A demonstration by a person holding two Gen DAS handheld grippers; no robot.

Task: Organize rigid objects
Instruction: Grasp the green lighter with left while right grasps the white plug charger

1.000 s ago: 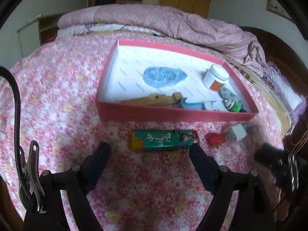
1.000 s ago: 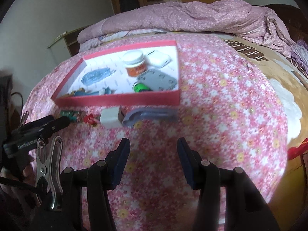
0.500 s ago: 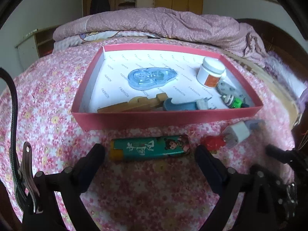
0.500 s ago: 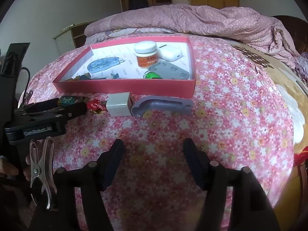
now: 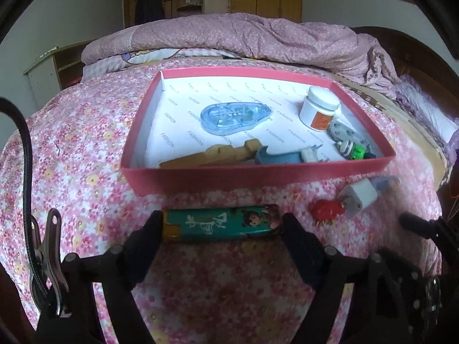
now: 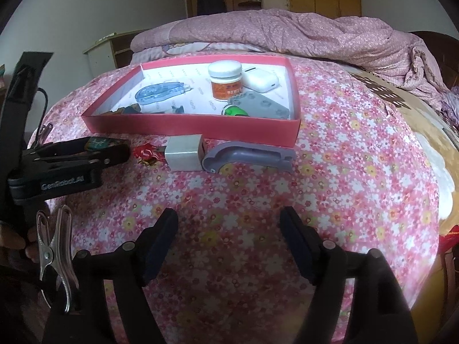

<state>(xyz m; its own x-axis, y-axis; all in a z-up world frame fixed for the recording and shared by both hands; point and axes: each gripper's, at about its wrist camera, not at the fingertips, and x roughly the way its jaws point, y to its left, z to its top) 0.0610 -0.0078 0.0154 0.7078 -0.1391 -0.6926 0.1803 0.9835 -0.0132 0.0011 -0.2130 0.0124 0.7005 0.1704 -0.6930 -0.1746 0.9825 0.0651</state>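
A green lighter [image 5: 219, 223] with a cartoon print lies on the flowered bedspread in front of the red tray [image 5: 258, 174]. My left gripper [image 5: 221, 229] has a finger at each end of the lighter, touching or nearly touching it; it also shows in the right wrist view [image 6: 106, 149]. A small red toy [image 5: 325, 209], a white charger cube [image 5: 358, 196] and a grey-purple tool [image 6: 248, 156] lie to the right. My right gripper [image 6: 229, 235] is open and empty, well short of them.
The tray [image 6: 189, 124] holds a blue tape dispenser [image 5: 235, 114], a white jar [image 5: 320, 109], a wooden clip [image 5: 212, 154], a white earbud case [image 6: 261, 78] and other small items. A rumpled quilt [image 5: 243, 37] lies behind.
My left gripper has moved forward and its fingers have narrowed from beside the lighter to its two ends. My right gripper has come closer to the tray, still open.
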